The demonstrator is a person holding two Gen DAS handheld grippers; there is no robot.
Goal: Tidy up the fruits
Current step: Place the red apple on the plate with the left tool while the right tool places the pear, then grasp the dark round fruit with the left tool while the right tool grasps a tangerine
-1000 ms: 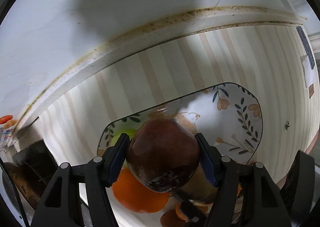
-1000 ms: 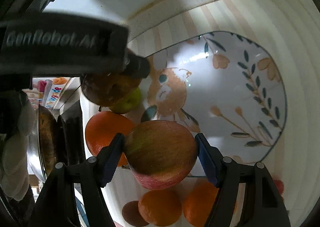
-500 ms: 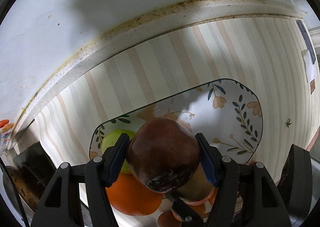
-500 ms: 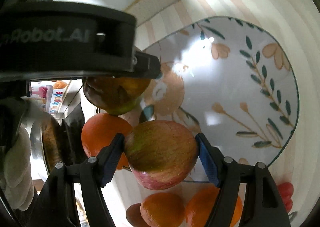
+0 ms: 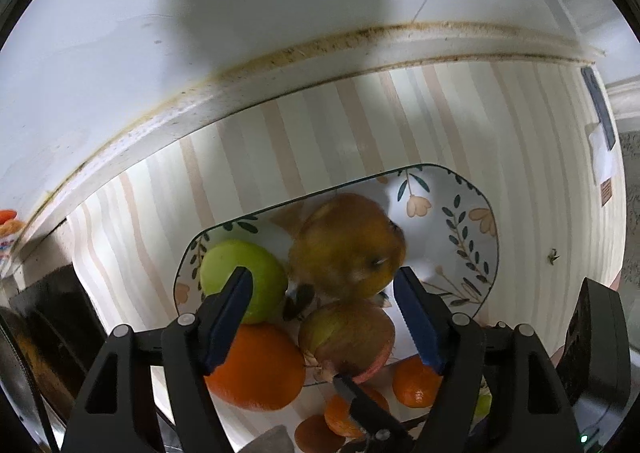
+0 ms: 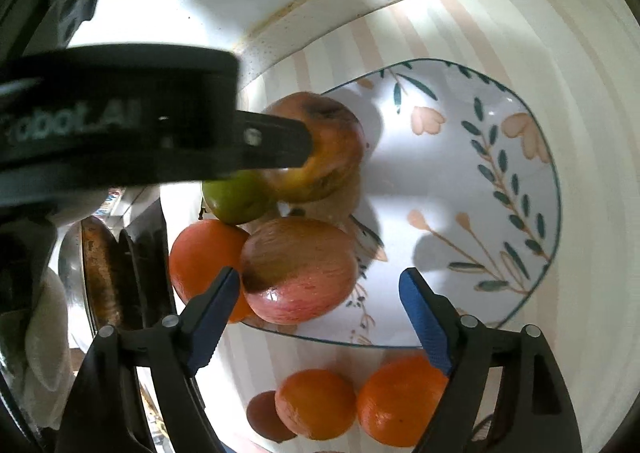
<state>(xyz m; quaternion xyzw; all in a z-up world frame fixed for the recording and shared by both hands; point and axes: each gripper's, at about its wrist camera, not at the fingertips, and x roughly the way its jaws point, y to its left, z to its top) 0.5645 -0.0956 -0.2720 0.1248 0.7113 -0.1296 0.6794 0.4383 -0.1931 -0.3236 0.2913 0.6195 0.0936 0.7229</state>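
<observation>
A floral plate [image 5: 460, 221] [image 6: 460, 157] lies on a striped cloth. On it lie a dark red-yellow apple [image 5: 348, 245] [image 6: 320, 153], a green apple [image 5: 240, 277] [image 6: 236, 197], a red apple [image 5: 348, 337] [image 6: 300, 269] and a big orange [image 5: 256, 369] [image 6: 200, 257]. My left gripper [image 5: 324, 313] is open above the dark apple, which is blurred. My right gripper [image 6: 320, 313] is open, with the red apple just ahead of its left finger. Small oranges [image 6: 360, 405] lie on the cloth in front of the plate.
The striped cloth [image 5: 320, 133] ends at a stained white ledge [image 5: 200, 101] below a white wall. A dark stove and pan [image 6: 104, 265] stand to the left. The left gripper's body [image 6: 120, 125] crosses the right wrist view over the plate's left side.
Both grippers have opened. The dark apple has left the left jaws and the red apple has left the right jaws; both now lie on the plate.
</observation>
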